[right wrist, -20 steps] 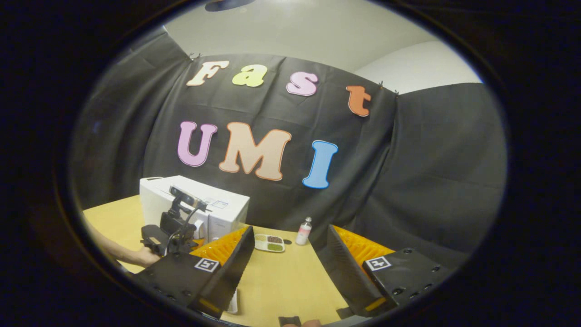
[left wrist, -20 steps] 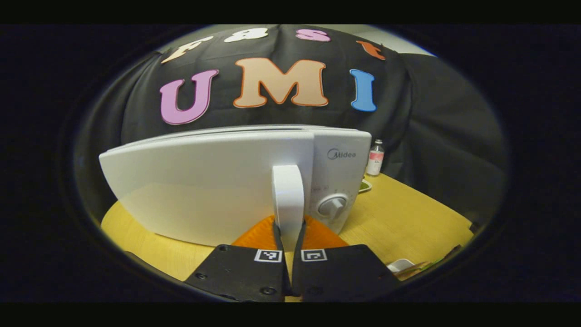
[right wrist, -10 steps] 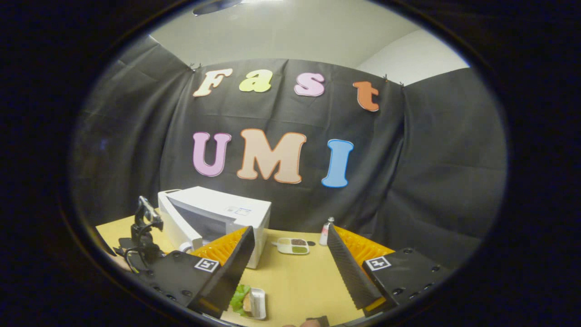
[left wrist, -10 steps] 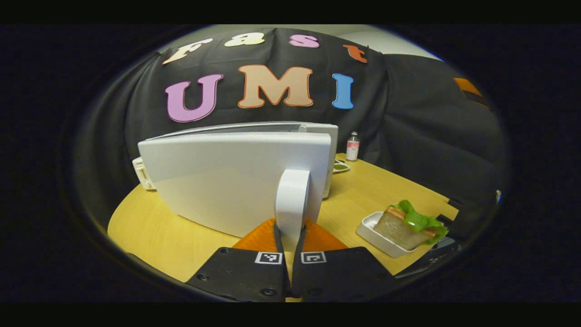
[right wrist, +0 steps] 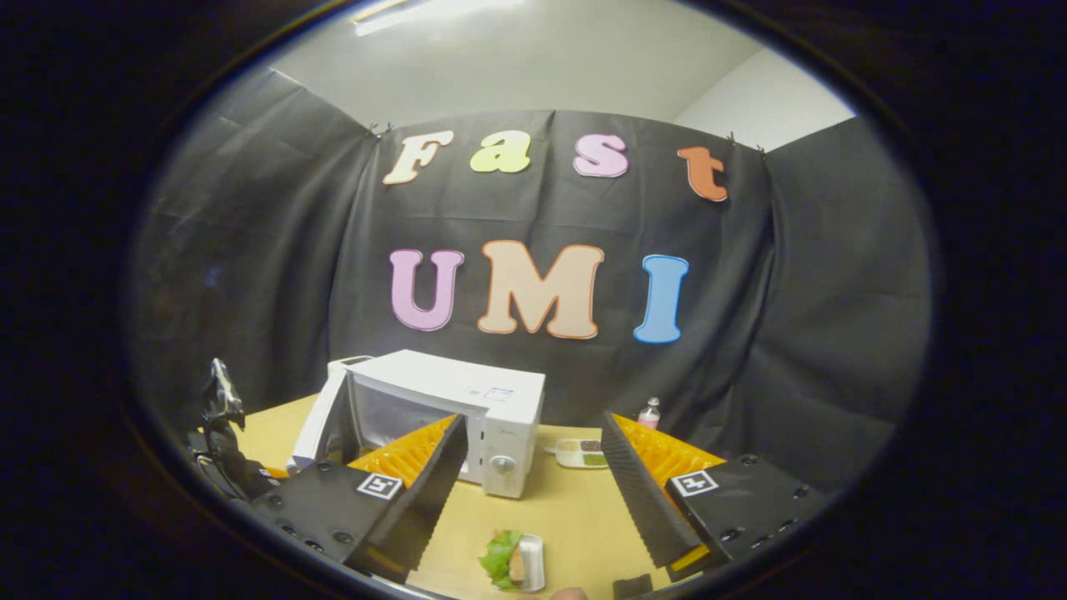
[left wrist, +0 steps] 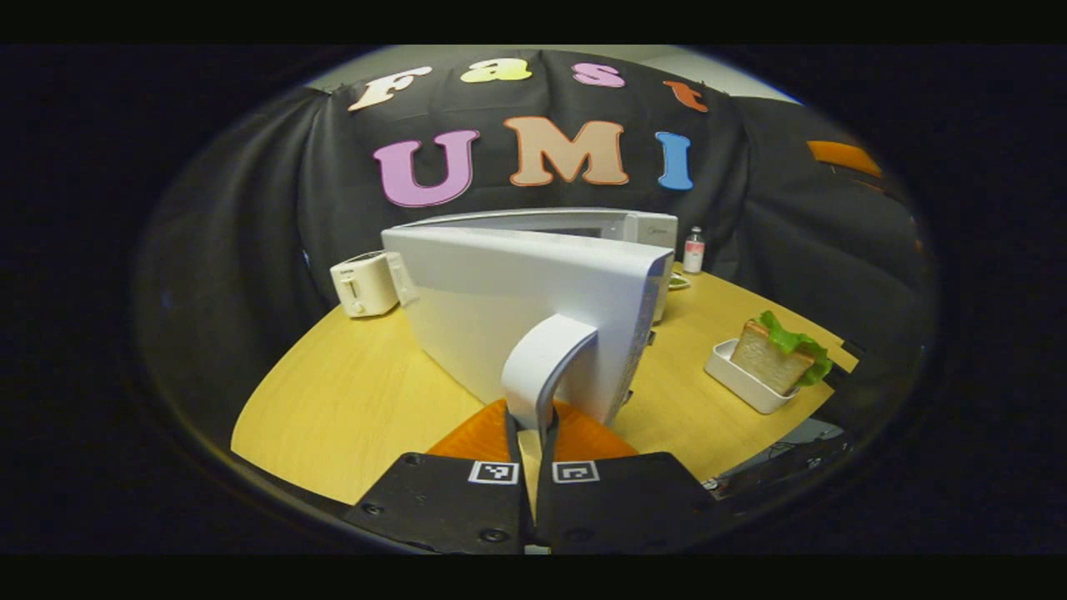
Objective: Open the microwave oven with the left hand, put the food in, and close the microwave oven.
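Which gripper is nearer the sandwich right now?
Right. The right gripper hangs open just above the sandwich; the left gripper is shut on the microwave door handle, off to the side.

The left gripper (left wrist: pixel 528 429) has its two fingers pressed nearly together, clamped on the white curved plastic door handle (left wrist: pixel 546 358). The right gripper (right wrist: pixel 533 467) hangs with fingers spread wide apart, gripping nothing.

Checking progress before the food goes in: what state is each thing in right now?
Microwave door: swung well open.
Door handle: clamped between the left tongs.
Right tongs: open, empty.
Sandwich: in its white tray on the table, outside the microwave.
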Demonstrator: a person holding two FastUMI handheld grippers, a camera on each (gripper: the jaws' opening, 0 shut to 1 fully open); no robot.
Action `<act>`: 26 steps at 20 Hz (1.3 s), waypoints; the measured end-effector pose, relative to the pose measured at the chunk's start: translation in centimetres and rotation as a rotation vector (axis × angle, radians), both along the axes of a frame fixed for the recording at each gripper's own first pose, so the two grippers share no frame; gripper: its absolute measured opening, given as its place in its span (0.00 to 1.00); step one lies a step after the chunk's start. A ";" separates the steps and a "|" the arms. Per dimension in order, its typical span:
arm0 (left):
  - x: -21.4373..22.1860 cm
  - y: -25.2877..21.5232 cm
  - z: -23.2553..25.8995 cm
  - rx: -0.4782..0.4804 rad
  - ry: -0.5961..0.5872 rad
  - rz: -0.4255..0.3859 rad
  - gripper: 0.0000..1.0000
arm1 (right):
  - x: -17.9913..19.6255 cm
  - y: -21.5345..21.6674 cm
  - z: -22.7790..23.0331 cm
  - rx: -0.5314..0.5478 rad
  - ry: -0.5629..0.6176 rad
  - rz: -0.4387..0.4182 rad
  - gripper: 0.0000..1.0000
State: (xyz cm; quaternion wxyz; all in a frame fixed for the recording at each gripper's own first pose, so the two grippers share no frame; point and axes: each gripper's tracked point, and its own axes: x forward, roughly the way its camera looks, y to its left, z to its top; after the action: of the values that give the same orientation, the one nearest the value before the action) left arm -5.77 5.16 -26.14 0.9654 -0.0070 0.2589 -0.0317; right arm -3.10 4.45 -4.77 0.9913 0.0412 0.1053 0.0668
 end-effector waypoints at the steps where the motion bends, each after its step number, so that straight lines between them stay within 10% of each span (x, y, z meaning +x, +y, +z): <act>1: -0.5 1.1 0.0 0.005 0.001 0.017 0.01 | -0.1 0.9 0.1 0.001 -0.006 0.008 0.97; 7: -3.1 8.6 -0.4 0.001 0.002 0.138 0.00 | -1.0 5.1 -0.6 -0.012 -0.028 0.063 0.97; 20: -3.7 10.2 -0.7 -0.013 -0.018 0.059 0.05 | -2.1 6.7 -3.4 -0.048 -0.010 0.088 1.00; 23: -3.4 10.6 -0.7 0.005 -0.014 0.078 0.34 | -2.1 6.4 -3.7 -0.044 -0.006 0.089 0.97; 24: -3.3 10.4 -0.7 -0.002 -0.014 0.081 0.63 | -2.0 6.2 -3.8 -0.047 -0.005 0.085 0.97; 26: -3.2 10.0 -0.6 -0.002 -0.017 0.079 0.87 | -2.0 5.8 -3.6 -0.058 -0.009 0.077 0.97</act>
State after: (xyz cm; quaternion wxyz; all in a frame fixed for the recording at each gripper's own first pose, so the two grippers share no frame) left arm -9.00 15.17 -26.77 0.9680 -0.0181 0.2501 0.0064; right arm -5.08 10.27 -8.38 0.9893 0.0081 0.1043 0.1018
